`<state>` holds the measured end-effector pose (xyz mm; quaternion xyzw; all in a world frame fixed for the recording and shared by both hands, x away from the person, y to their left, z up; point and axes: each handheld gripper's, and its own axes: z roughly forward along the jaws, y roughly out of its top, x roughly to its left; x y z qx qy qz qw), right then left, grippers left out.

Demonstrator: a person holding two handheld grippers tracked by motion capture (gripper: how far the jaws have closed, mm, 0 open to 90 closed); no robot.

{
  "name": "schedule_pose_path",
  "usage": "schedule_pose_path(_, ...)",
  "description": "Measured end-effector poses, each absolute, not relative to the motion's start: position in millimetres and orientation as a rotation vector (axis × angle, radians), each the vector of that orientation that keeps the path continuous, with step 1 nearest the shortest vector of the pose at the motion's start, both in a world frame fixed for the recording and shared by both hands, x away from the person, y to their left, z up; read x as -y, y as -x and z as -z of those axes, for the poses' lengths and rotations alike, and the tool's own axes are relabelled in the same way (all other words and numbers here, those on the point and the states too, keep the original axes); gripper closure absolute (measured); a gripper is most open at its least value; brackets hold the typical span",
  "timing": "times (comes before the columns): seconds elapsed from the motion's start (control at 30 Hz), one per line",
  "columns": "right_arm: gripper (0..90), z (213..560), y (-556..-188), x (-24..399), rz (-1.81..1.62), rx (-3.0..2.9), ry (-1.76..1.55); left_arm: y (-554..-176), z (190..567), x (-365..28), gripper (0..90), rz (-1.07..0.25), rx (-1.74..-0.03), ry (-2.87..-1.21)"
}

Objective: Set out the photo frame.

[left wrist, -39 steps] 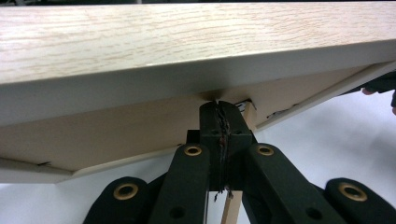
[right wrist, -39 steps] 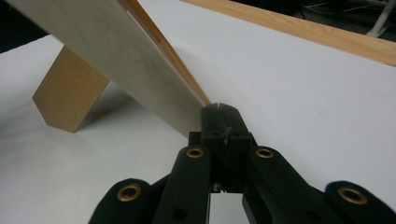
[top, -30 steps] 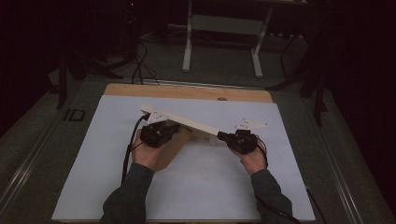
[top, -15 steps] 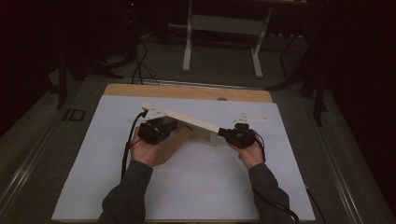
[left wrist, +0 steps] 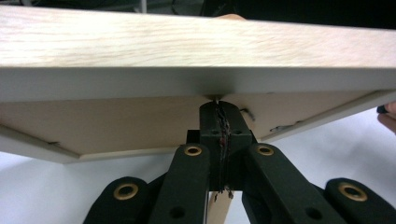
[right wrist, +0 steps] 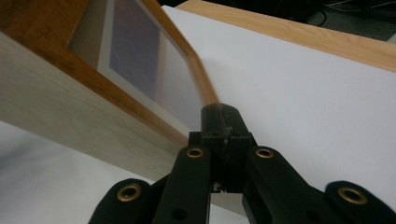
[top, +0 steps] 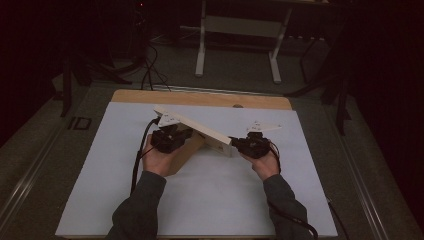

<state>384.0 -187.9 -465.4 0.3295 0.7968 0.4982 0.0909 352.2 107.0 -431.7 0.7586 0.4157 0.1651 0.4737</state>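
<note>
A light wooden picture frame (top: 200, 131) stands tilted on the white sheet (top: 210, 200), and a brown panel (top: 186, 154) shows beneath it. My left gripper (top: 175, 137) is under the frame's left part. In the left gripper view its jaws are shut, with their tips (left wrist: 219, 105) touching the underside of the frame (left wrist: 187, 46). My right gripper (top: 241, 144) is at the frame's right end. Its jaws are shut too, and their tips (right wrist: 222, 112) rest against the frame (right wrist: 56, 107) beside its glass. I see nothing between either pair of jaws.
The white sheet covers a wooden tabletop (top: 200, 98), whose far edge shows bare. Dark floor with cables (top: 150, 65) and the legs of a white stand (top: 237, 30) lie beyond. The left gripper's cable (top: 137, 160) trails along the forearm.
My right gripper has shifted slightly to the left, toward the frame's end. The left gripper and the frame have stayed put.
</note>
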Motion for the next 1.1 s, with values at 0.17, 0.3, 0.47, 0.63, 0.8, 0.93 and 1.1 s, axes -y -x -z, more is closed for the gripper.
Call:
schedule_pose_path(0.17, 90.0, 465, -383, 187, -1.482, -2.366, -0.978, -350, 429, -102, 90.0, -0.410, -0.998, -1.865)
schedule_pose_path(0.3, 90.0, 465, -383, 187, -1.482, -2.367, -0.978, -349, 429, -100, 90.0, -0.403, -0.995, -1.865)
schedule_pose_path(0.47, 90.0, 465, -382, 187, -1.483, -2.368, -0.977, -349, 430, -96, 90.0, -0.396, -0.990, -1.873)
schedule_pose_path(0.63, 90.0, 465, -382, 187, -1.481, -2.370, -0.976, -348, 431, -91, 90.0, -0.394, -0.983, -1.882)
schedule_pose_path(0.8, 90.0, 465, -381, 186, -1.491, -2.366, -0.974, -348, 431, -88, 90.0, -0.395, -0.979, -1.887)
schedule_pose_path(0.93, 90.0, 465, -381, 186, -1.506, -2.365, -0.977, -347, 432, -86, 90.0, -0.394, -0.975, -1.892)
schedule_pose_path(1.1, 90.0, 464, -380, 184, -1.520, -2.367, -0.969, -343, 430, -79, 90.0, -0.382, -0.947, -1.904)
